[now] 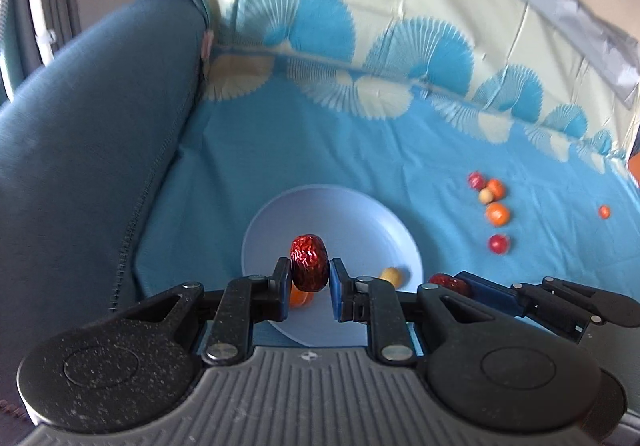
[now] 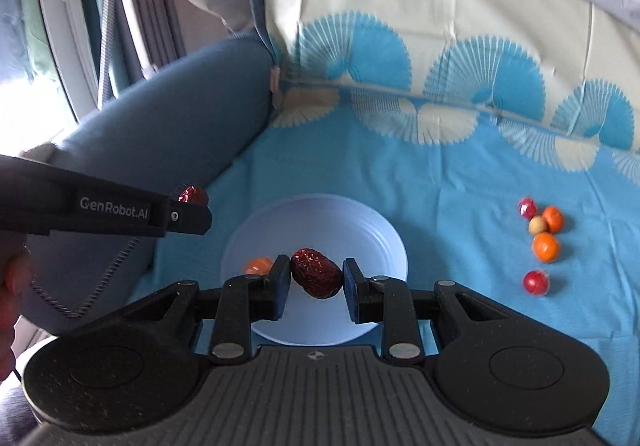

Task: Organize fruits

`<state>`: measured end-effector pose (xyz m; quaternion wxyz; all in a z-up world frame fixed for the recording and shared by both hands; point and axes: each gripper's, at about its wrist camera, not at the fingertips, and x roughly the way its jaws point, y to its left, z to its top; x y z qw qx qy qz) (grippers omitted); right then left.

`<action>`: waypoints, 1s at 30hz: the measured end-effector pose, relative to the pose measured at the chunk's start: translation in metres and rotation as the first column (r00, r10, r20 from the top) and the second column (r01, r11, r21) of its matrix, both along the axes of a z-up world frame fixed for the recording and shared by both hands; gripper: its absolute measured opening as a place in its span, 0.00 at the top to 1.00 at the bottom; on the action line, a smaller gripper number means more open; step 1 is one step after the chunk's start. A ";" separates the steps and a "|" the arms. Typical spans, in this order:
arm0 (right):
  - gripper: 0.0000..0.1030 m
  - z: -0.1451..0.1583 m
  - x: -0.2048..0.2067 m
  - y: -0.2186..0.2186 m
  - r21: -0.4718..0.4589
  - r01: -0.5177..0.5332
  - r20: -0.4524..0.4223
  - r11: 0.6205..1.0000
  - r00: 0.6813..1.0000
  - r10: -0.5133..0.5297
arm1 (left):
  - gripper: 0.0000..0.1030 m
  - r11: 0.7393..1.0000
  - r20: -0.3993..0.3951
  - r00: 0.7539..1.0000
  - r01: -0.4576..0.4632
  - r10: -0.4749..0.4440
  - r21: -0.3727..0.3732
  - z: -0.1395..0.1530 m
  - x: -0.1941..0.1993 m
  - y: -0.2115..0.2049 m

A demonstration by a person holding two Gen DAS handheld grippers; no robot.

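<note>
I have both tongs over the pale blue plate [image 1: 276,214], which sits low in the middle of each frame on the blue patterned cloth [image 1: 400,150]. My left gripper [image 1: 310,280] is pinching a shiny red date [image 1: 309,262] upright between its pads, above the near half of the plate. My right gripper [image 2: 316,280] is pinching a darker date [image 2: 316,273] lying tilted across the gap, also above the plate. In the left view a small orange fruit [image 1: 300,298] and a yellowish piece [image 1: 392,275] already lie in the plate. The blue cushion [image 1: 100,126] crowds the plate's left rim closely, so there is little room that way. To the right the cloth is open up to a loose cluster of small red and orange fruits [image 2: 540,238] at mid-right, well apart from the plate. The cloth rises as a fold across the upper frame.
</note>
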<state>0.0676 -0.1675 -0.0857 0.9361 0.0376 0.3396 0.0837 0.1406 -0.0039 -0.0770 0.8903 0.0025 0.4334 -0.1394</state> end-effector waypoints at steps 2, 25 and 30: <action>0.71 -0.011 0.011 0.001 -0.006 0.000 -0.020 1.000 1.000 0.000 | 0.79 1.000 -0.021 1.000 0.003 -0.003 0.016 -0.014 0.012 -0.004; 0.15 -0.037 0.018 -0.002 -0.057 -0.040 -0.131 0.998 0.991 0.032 | 0.00 0.996 -0.008 1.000 -0.020 0.021 0.090 -0.022 0.005 0.005; 0.07 -0.007 -0.040 -0.007 -0.038 -0.014 -0.121 0.999 0.993 0.009 | 0.00 0.987 -0.055 0.992 -0.109 0.116 0.117 0.001 -0.055 0.031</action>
